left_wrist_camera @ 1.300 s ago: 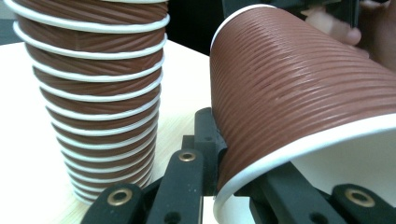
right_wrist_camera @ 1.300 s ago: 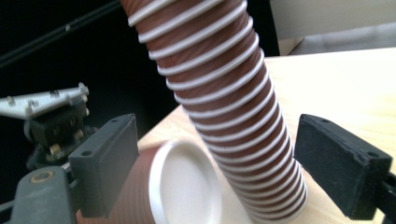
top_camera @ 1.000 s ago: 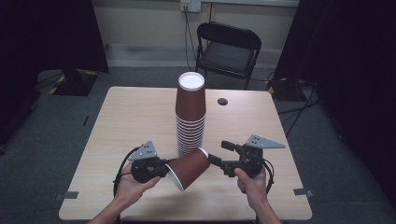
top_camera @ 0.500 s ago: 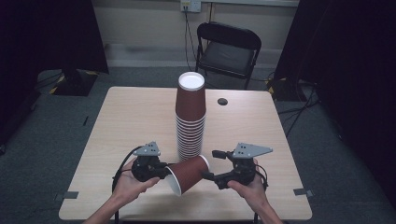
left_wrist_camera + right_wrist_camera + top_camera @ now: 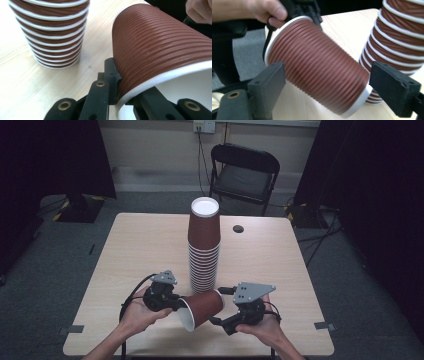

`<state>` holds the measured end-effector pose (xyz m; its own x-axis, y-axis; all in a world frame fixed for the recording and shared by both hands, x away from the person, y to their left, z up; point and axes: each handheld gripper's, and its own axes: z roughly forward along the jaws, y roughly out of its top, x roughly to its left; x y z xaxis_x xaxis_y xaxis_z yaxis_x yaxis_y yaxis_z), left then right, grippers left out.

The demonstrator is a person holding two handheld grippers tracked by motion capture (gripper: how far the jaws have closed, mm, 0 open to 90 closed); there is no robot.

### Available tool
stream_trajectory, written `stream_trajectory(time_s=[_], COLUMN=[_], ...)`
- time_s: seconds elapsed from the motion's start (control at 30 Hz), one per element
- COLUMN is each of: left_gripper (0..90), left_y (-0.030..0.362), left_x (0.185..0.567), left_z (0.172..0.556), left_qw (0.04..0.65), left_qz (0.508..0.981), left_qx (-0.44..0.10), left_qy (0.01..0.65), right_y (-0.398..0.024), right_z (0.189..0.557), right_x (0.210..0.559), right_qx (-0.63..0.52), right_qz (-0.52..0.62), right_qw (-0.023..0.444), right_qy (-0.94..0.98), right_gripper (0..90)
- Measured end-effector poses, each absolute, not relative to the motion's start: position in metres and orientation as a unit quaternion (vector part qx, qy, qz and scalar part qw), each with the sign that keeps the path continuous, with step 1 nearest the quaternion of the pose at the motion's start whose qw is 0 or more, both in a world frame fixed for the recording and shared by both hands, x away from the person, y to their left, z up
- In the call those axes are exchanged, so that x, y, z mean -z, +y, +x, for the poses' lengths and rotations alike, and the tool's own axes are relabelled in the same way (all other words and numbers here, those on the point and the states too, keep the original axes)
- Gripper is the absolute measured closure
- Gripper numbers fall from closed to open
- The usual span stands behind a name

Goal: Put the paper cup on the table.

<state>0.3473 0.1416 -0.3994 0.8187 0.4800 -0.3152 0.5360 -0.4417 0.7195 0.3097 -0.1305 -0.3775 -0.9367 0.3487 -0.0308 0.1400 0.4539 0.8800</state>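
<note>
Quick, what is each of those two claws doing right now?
Left gripper: closed on the rim of the brown cup.
Right gripper: open, jaws just widened, straddling the cup's base.

Ribbed paper cup (image 5: 317, 72); prob. wood-laminate table (image 5: 280, 265).

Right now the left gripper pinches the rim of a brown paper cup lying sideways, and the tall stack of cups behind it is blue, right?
Not quite: the stack of cups is brown with white rims, not blue, as the high view shows. The rest holds: the left gripper pinches the rim of the brown paper cup, which is held sideways.
</note>
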Motion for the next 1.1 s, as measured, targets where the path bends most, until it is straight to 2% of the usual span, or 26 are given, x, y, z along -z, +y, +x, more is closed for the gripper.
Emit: stream_trajectory(time_s=[0.2,0.33,0.57,0.7,1.1], left_gripper=[85.9,86.0,86.2,86.3,86.9], left_y=[0.135,0.13,0.123,0.119,0.108], left_x=[0.396,0.395,0.394,0.392,0.391], left_z=[0.351,0.352,0.361,0.363,0.369], left_qw=[0.411,0.398,0.376,0.363,0.356], left_qz=[0.862,0.868,0.871,0.878,0.869], left_qx=[0.05,0.061,0.062,0.058,0.088], left_qy=[0.293,0.292,0.31,0.307,0.333], right_y=[-0.118,-0.109,-0.104,-0.101,-0.09], right_z=[0.304,0.303,0.304,0.299,0.296], right_x=[0.378,0.382,0.389,0.392,0.403], right_qx=[-0.464,-0.438,-0.414,-0.391,-0.379], right_qz=[0.083,0.053,0.043,0.027,0.014], right_qw=[0.131,0.146,0.17,0.208,0.254], right_qy=[0.872,0.886,0.893,0.896,0.89], right_gripper=[14.1,11.3,8.6,8.3,7.5])
